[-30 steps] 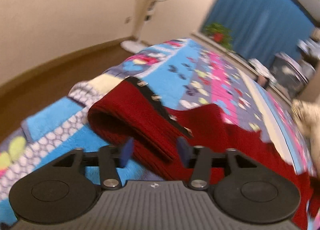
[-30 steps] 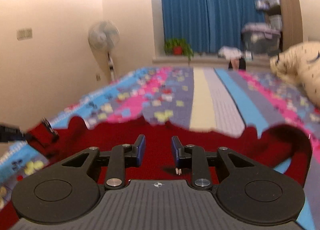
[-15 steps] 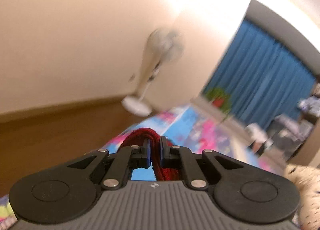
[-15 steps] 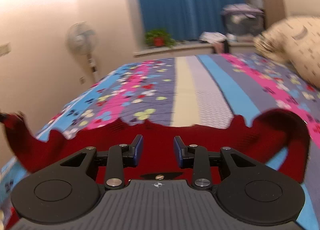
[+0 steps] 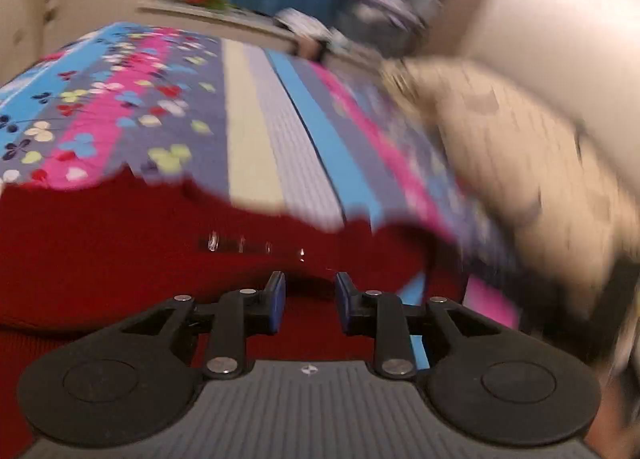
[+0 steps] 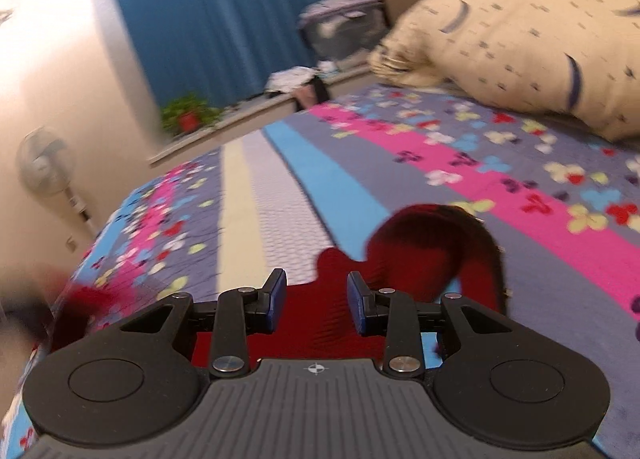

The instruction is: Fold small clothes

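A small red knit garment [image 5: 120, 243] lies on the striped, flowered bedspread [image 5: 256, 131]. A row of shiny buttons [image 5: 240, 245] runs across it in the left wrist view. My left gripper [image 5: 310, 299] is open and empty just above the garment. My right gripper [image 6: 316, 299] is open and empty over the red fabric [image 6: 320, 323]. A curved red sleeve [image 6: 436, 243] lies just right of the right gripper.
A cream patterned pillow [image 6: 520, 43] lies at the right on the bed. Blue curtains [image 6: 224, 27], a potted plant [image 6: 188, 117] on a ledge and a standing fan [image 6: 46, 171] are beyond the bed. The left wrist view is motion-blurred.
My left gripper shut on a red sleeve, lifted it, then let go and swung right over the garment. My right gripper stayed open and turned to the right.
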Motion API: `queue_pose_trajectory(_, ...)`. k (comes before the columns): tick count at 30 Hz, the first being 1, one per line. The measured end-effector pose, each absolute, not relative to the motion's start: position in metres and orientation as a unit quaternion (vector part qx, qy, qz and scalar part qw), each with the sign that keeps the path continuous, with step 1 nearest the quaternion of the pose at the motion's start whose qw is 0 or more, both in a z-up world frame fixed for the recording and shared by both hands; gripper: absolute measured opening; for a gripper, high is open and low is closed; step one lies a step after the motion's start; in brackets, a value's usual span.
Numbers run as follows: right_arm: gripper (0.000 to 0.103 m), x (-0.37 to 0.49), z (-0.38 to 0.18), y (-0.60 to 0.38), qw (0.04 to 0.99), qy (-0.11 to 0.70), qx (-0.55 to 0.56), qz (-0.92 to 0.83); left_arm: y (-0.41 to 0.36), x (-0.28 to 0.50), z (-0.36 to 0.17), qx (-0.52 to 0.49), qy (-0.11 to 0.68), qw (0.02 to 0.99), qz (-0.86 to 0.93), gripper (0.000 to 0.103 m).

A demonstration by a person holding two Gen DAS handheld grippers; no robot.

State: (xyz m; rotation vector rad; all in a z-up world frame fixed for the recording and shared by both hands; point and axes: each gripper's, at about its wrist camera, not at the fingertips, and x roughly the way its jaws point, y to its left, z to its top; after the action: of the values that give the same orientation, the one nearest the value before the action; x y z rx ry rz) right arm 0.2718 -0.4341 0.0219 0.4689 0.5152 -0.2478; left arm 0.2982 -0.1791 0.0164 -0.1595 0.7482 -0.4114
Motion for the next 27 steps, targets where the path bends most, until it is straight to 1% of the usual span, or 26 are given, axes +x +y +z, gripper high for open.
queue_pose_trajectory(3,0.038,0.281,0.009,-0.444,0.916,0.287,0.257,-0.109,-0.15,0.256,-0.025,-0.01,0.364,0.913,-0.185,0.03)
queue_pose_trajectory(7,0.038,0.294,-0.017,-0.434,0.894,0.342,0.279,-0.076,-0.066,0.213,-0.064,0.072,0.375,0.917,-0.111,0.03)
queue_pose_trajectory(9,0.038,0.306,-0.031,-0.425,0.883,0.373,0.282,-0.047,-0.024,0.201,-0.069,0.075,0.39,0.914,-0.084,0.03)
queue_pose_trajectory(11,0.038,0.314,-0.044,-0.414,0.876,0.39,0.28,-0.037,0.009,0.183,-0.063,0.07,0.388,0.916,-0.072,0.03)
queue_pose_trajectory(14,0.039,0.327,-0.058,-0.406,0.869,0.398,0.291,-0.032,0.039,0.148,-0.054,0.081,0.36,0.927,-0.063,0.03)
queue_pose_trajectory(16,0.039,0.335,-0.065,-0.401,0.872,0.392,0.29,-0.025,0.047,0.129,-0.058,0.077,0.35,0.932,-0.063,0.03)
queue_pose_trajectory(17,0.032,0.336,-0.067,-0.399,0.876,0.387,0.287,-0.023,0.046,0.121,-0.06,0.076,0.347,0.933,-0.06,0.03)
queue_pose_trajectory(18,0.008,0.336,-0.066,-0.4,0.882,0.375,0.286,-0.017,0.044,0.12,-0.066,0.075,0.353,0.931,-0.055,0.03)
queue_pose_trajectory(21,0.008,0.32,-0.042,-0.397,0.916,0.301,0.266,0.001,0.035,0.119,-0.071,0.049,0.368,0.927,-0.057,0.03)
queue_pose_trajectory(23,0.008,0.311,-0.028,-0.387,0.939,0.265,0.218,0.004,0.027,0.121,-0.076,0.053,0.38,0.92,-0.073,0.03)
queue_pose_trajectory(24,0.009,0.312,-0.03,-0.385,0.941,0.278,0.193,-0.009,0.024,0.123,-0.08,0.06,0.391,0.915,-0.078,0.03)
queue_pose_trajectory(25,0.01,0.315,-0.039,-0.386,0.933,0.309,0.185,-0.024,0.022,0.124,-0.085,0.07,0.402,0.91,-0.079,0.031)
queue_pose_trajectory(26,0.011,0.318,-0.049,-0.394,0.915,0.347,0.202,-0.04,0.02,0.125,-0.089,0.076,0.398,0.911,-0.08,0.031)
queue_pose_trajectory(27,0.012,0.317,-0.054,-0.405,0.898,0.367,0.236,-0.063,0.02,0.125,-0.09,0.079,0.397,0.911,-0.081,0.031)
